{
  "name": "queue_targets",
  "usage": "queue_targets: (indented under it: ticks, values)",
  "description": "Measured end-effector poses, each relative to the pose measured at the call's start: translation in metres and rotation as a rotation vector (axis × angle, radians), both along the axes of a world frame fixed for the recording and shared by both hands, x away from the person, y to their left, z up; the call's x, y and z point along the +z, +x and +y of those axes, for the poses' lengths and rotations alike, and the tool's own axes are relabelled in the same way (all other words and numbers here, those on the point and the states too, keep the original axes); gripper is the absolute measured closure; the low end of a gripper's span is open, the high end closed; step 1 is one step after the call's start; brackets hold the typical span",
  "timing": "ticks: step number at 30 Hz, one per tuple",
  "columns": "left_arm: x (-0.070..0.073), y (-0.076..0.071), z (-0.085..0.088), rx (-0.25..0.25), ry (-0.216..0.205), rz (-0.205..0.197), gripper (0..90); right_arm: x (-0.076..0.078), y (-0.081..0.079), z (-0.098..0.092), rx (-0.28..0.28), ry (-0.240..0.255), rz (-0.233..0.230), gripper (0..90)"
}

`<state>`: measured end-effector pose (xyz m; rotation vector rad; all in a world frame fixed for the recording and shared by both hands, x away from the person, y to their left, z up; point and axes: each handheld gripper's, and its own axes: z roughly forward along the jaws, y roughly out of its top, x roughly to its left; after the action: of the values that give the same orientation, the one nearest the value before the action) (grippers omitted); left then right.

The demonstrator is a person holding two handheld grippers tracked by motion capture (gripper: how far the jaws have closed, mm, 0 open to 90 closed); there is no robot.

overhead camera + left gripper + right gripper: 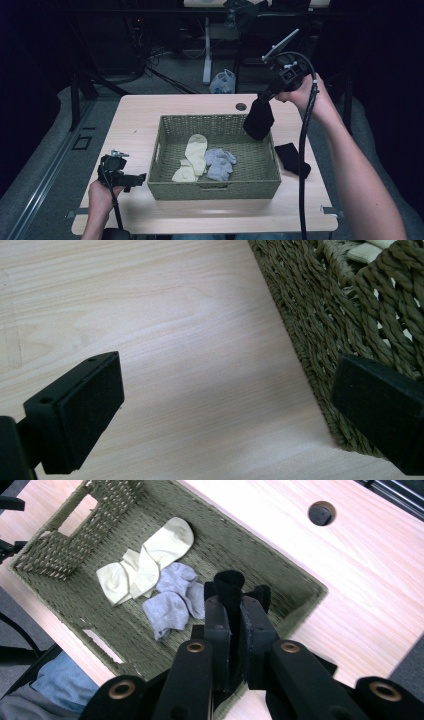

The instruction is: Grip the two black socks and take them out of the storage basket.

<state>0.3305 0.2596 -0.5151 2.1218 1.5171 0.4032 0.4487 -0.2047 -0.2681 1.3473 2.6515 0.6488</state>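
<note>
The black sock, pinched in the clenched right gripper above the basket's two o'clock corner, was best carried inward before release, while the left gripper waited unclenched at eight o'clock.

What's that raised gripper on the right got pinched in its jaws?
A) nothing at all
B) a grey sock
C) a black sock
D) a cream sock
C: the right gripper is shut on a black sock that hangs over the far right corner of the woven basket, while the cream socks and grey socks lie inside it.
</note>
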Motion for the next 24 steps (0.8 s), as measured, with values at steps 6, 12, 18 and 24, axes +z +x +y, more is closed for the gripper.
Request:
queue_targets:
  ticks: [6, 12, 18, 24]
  values:
    - [0.0, 0.0, 0.0, -0.003, 0.004, 0.001, 1.1, 0.007, -0.005, -0.025, -0.043, 0.0, -0.017, 84.6]
    - [0.0, 0.0, 0.0, 0.001, 0.003, 0.001, 1.1, 0.008, -0.01, -0.053, -0.093, -0.001, -0.024, 84.6]
    - [0.0, 0.0, 0.0, 0.0, 0.004, 0.002, 1.1, 0.003, -0.013, -0.079, -0.147, -0.013, -0.021, 84.6]
    - [0.0, 0.0, 0.0, -0.001, 0.004, 0.007, 1.1, -0.019, -0.012, -0.098, -0.197, -0.034, -0.004, 84.6]
